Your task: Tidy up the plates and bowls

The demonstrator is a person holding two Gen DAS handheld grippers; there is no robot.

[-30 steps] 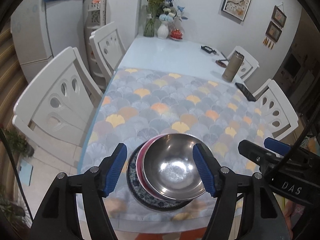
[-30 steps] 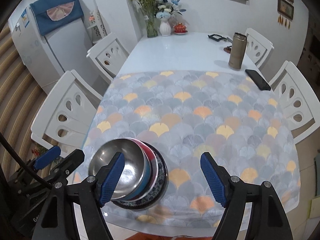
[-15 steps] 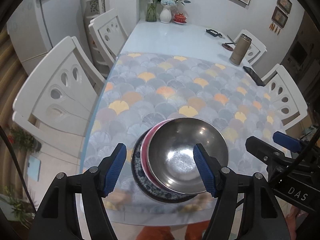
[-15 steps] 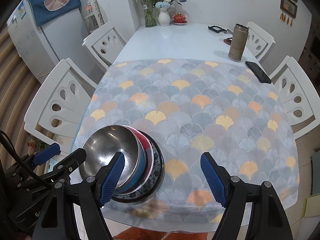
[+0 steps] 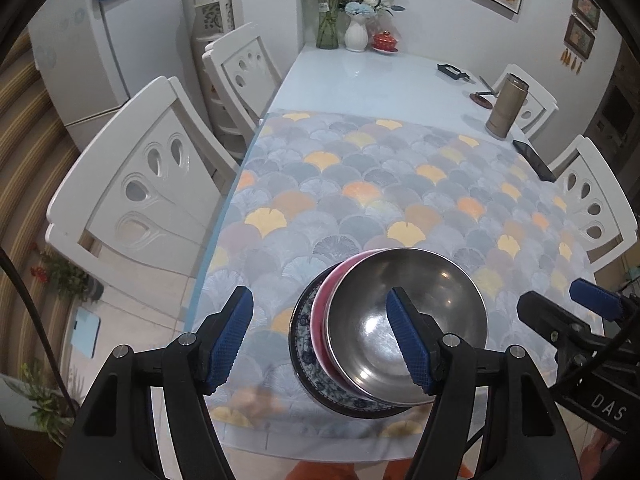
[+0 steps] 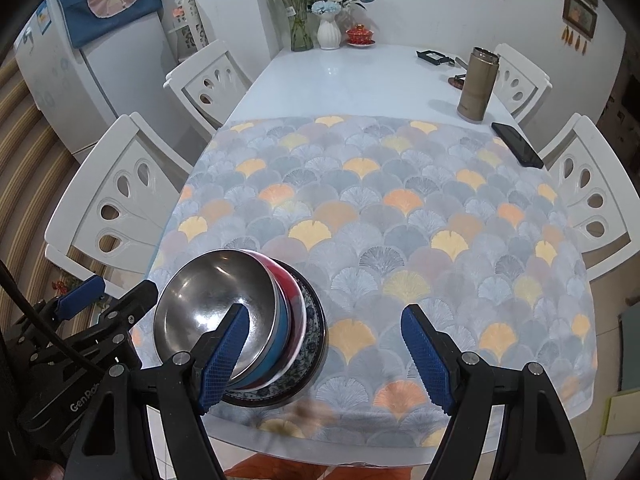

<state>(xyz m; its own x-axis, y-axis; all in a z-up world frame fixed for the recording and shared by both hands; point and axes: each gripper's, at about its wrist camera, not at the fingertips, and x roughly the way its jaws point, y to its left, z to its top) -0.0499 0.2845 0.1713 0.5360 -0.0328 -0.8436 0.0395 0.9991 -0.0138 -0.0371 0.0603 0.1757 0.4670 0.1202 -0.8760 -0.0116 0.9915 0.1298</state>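
Observation:
A stack of dishes sits on the patterned tablecloth (image 5: 360, 184) by the near edge. On top is a steel bowl (image 5: 416, 312) (image 6: 208, 300). A blue bowl (image 6: 280, 340) and a red bowl (image 5: 324, 312) are nested under it. At the bottom lies a blue-and-white plate (image 5: 304, 344) (image 6: 316, 320). My left gripper (image 5: 319, 296) hangs open above the stack's left side, its right finger over the steel bowl. My right gripper (image 6: 324, 312) is open to the right of the stack, its left finger over the bowl rims. Neither holds anything.
A tan thermos (image 6: 476, 88) and a black phone (image 6: 516, 144) stand at the far right of the table. Vases with flowers (image 6: 328, 28) are at the far end. White chairs (image 5: 144, 184) line both sides, and a fridge (image 6: 116, 68) stands at the left.
In the left wrist view the stack has slid from the middle of the jaws toward the right finger as the gripper tilted. The right wrist view is almost the same.

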